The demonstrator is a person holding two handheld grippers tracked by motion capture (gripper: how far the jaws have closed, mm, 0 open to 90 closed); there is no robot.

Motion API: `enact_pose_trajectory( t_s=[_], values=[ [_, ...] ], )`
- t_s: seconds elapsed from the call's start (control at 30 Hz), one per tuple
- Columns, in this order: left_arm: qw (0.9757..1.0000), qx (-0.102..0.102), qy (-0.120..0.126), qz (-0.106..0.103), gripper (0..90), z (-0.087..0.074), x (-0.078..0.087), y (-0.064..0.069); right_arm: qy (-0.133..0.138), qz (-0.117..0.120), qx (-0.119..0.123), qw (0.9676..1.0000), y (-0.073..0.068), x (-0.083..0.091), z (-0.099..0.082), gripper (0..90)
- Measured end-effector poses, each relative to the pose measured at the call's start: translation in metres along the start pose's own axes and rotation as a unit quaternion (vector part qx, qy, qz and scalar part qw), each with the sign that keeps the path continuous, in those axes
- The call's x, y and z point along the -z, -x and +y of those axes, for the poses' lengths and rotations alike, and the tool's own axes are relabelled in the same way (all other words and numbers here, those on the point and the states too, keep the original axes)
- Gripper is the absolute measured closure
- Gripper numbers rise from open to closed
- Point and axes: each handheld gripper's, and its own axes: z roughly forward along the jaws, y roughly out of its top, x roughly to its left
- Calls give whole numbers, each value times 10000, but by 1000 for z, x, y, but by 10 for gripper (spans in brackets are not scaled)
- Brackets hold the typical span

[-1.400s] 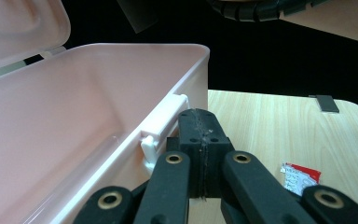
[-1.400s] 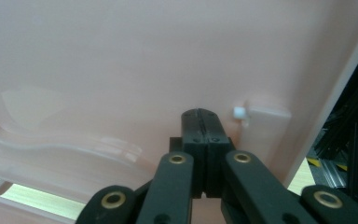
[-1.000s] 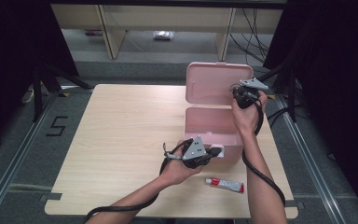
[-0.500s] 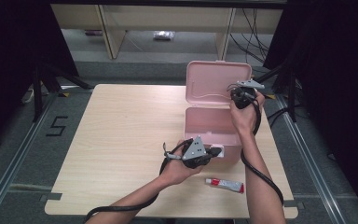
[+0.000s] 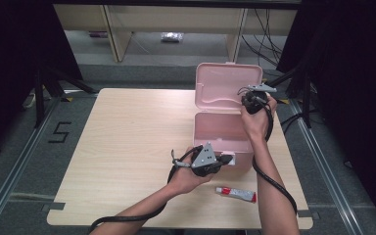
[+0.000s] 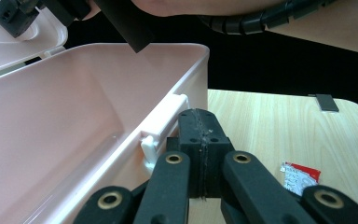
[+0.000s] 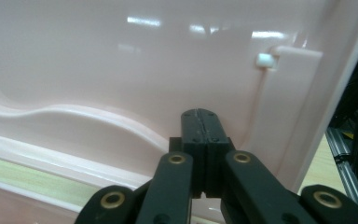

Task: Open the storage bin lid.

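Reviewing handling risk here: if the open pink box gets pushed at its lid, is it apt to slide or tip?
The pink box looks like thin, empty plastic, so probably light and apt to slide on the smooth wooden table. Its lid stands upright behind, so a push there may tip it backward. The shut left gripper at the front wall likely steadies it.

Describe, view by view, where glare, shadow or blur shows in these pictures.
High view: dark surround, evenly lit table. Right gripper view: white glare streaks on the pink lid. Left gripper view: box sharp, tube soft, blackness behind.
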Motion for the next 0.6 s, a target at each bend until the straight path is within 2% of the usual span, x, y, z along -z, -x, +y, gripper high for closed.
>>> enact_pose_trajectory(
  t_s=[0.2,0.3,0.37,0.43,0.47,0.6],
  values=[
    [10000,-4,-15,-7,894,0,0,0,41,43,22,10000,1,6,2,900],
    [9999,-89,52,-68,894,1,-1,-1,19,46,-72,10000,-1,11,3,900],
    [9999,-97,-15,-57,894,2,0,-1,77,73,93,9999,2,14,4,900],
    [9999,-77,24,-63,894,1,-1,-1,56,105,-41,9999,0,18,4,900],
    [9999,-81,21,-63,894,1,-1,-1,54,117,55,9999,2,21,4,900],
    [10000,-66,-42,-40,894,2,0,-1,7,148,-15,9999,1,30,3,900]
  ],
)
